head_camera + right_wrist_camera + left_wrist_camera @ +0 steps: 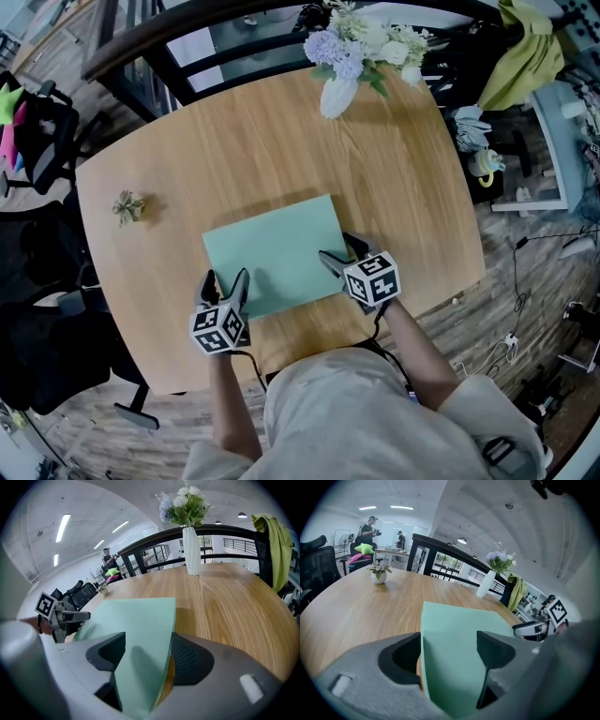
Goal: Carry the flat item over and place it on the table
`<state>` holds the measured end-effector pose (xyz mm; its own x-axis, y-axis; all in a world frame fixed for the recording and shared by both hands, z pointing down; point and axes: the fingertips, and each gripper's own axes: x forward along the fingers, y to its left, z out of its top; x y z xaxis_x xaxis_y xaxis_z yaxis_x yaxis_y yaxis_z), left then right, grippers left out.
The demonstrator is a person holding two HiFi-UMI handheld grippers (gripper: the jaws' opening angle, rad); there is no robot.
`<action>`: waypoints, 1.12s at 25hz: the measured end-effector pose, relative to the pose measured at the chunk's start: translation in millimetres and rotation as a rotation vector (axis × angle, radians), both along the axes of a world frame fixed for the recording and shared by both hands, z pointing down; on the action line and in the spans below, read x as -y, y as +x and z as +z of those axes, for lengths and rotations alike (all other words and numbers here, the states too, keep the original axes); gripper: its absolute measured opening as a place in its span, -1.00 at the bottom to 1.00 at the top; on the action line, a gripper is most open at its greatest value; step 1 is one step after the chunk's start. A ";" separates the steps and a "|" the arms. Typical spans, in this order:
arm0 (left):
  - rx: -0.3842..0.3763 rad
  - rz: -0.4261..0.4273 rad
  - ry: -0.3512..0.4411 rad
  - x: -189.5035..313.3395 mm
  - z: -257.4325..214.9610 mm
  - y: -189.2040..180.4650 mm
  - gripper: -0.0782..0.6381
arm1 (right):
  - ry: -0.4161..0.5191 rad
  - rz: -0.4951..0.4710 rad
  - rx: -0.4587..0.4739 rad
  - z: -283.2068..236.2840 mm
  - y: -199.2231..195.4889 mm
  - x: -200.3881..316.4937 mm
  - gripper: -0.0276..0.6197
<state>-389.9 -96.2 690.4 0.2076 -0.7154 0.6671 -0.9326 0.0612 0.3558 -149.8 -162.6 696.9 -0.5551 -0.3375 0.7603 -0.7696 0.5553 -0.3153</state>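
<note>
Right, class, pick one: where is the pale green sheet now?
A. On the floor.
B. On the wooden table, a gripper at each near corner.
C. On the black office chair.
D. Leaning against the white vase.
B: the head view shows the sheet on the table, the left gripper and right gripper at its near corners, well apart from the vase.
</note>
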 end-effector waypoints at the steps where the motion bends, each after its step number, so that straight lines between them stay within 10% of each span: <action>1: 0.001 -0.005 -0.001 -3.6 -0.4 1.2 0.29 | 0.001 -0.003 0.001 -0.6 0.9 -1.8 0.07; 28: 0.058 -0.071 -0.002 -60.3 -16.7 52.4 0.20 | 0.020 -0.070 0.019 -16.4 39.9 -50.2 -0.18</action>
<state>-337.5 -35.8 673.6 0.1167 -0.7255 0.6783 -0.9450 0.1290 0.3006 -109.9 -112.4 680.5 -0.5920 -0.3122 0.7430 -0.7225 0.6140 -0.3178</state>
